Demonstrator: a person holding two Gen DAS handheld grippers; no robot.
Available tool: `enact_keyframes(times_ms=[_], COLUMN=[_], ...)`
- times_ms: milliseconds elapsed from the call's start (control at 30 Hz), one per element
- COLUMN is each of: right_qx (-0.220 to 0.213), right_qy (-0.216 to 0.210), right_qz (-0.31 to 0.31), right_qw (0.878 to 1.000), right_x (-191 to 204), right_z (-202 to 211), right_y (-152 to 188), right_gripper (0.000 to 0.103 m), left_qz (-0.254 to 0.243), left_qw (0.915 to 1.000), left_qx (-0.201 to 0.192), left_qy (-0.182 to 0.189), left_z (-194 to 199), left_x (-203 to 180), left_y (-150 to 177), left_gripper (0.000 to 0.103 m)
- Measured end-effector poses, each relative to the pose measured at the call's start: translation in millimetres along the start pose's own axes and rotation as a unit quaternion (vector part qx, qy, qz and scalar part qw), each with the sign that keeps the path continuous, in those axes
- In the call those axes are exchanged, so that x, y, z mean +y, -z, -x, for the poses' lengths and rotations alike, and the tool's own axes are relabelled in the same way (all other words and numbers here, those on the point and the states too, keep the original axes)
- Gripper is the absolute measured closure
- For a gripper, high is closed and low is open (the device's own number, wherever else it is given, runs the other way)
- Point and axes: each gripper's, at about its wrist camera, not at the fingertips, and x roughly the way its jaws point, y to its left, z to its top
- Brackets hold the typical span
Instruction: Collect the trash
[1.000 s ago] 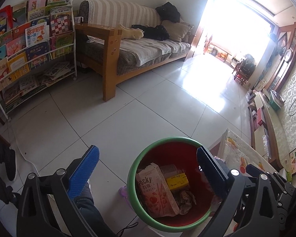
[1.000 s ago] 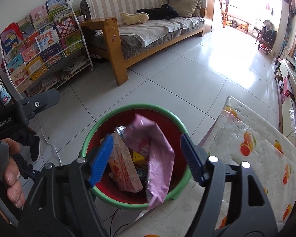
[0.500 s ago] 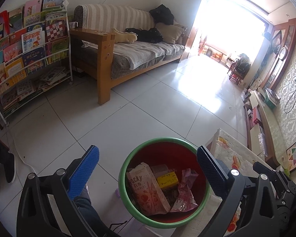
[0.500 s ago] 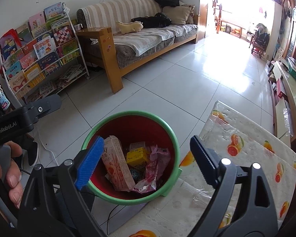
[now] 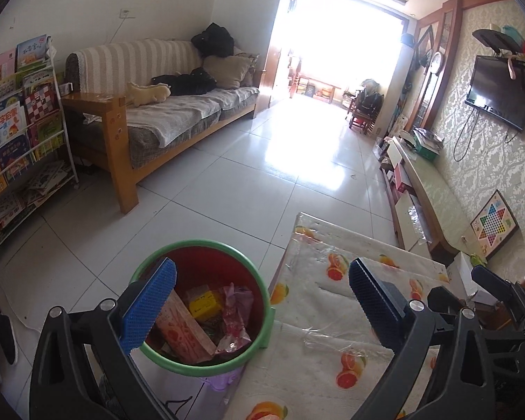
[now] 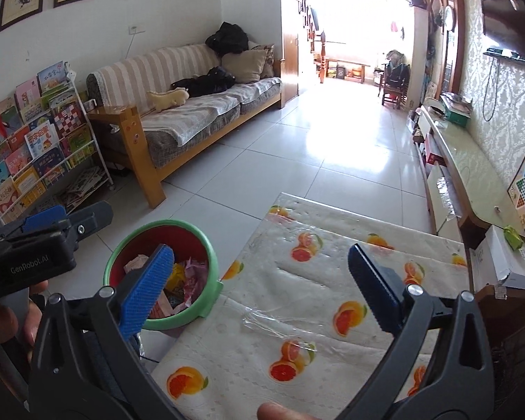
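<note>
A red bin with a green rim (image 5: 262,281) stands on the floor at the table's left edge; it also shows in the right wrist view (image 6: 211,255). Inside lie a pink snack box (image 5: 185,334), a yellow pack (image 5: 203,302) and a pink wrapper (image 5: 236,318). My left gripper (image 5: 259,309) is open and empty, held above the bin and table edge. My right gripper (image 6: 259,288) is open and empty above the table, right of the bin. The left gripper's body (image 6: 38,245) shows at the left of the right wrist view.
The table wears a white cloth with orange fruit prints (image 6: 332,280). A white box (image 6: 504,259) sits at its far right. A wooden sofa (image 5: 164,112) and a book rack (image 5: 17,133) stand at the left, a low TV bench (image 5: 427,182) at the right.
The pink wrapper dropped from the right gripper into the bin. Both grippers then rose and swung right, from over the bin towards the table.
</note>
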Motion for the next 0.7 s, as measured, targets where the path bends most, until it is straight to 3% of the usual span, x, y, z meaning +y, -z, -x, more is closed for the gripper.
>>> enact_keyframes(times_ms=[300,700], right_qx=[-0.054,-0.078], right_qy=[0.061,0.080], right_qz=[-0.044,-0.063], right_qw=[0.996,0.992], right_x=[-59,-82], right_z=[77,126], right_y=[10,35], right_gripper=[0.005,0.005], left_qz=[-0.053,-0.097], left_qw=[0.9977,0.9920], left_qx=[-0.034,-0.072], left_qy=[0.025,0.035], left_z=[47,94], left_x=[-79,-122], left_y=[6,16], left_gripper=[0.008,0.008])
